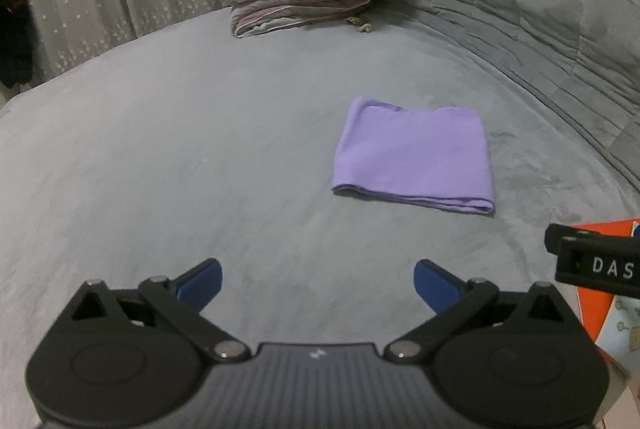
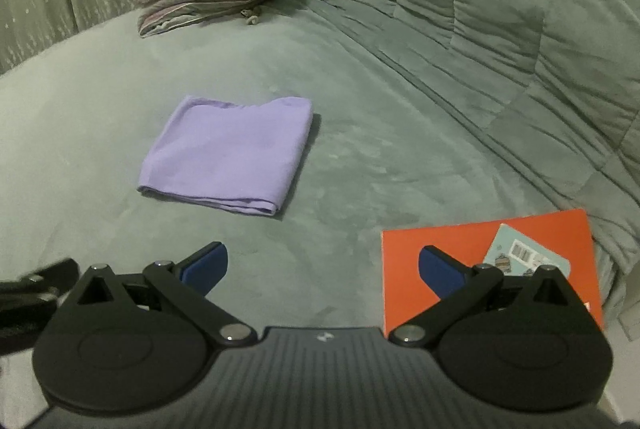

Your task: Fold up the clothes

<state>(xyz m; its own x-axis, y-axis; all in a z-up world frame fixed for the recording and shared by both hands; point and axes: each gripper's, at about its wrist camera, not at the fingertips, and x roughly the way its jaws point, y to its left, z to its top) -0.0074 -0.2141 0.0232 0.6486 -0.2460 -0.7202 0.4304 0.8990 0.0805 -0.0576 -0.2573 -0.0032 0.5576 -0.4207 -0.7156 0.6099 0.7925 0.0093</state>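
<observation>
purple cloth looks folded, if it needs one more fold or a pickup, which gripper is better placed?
Probably the right gripper: the purple cloth lies closer to its axis, offset slightly left. From the left gripper the cloth sits well off to the right. Both are open and empty. The margin is small.

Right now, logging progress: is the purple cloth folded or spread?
Folded: the purple cloth lies as a compact rectangle with stacked layers along its near edge.

Each tool, the left tool (image 1: pixel 318 283) and the right tool (image 2: pixel 323 269), has a black ribbed body with two round discs. Black link arms with silver screws carry blue fingers (image 1: pixel 202 283). On the side of the right one stand white letters "DAS".
</observation>
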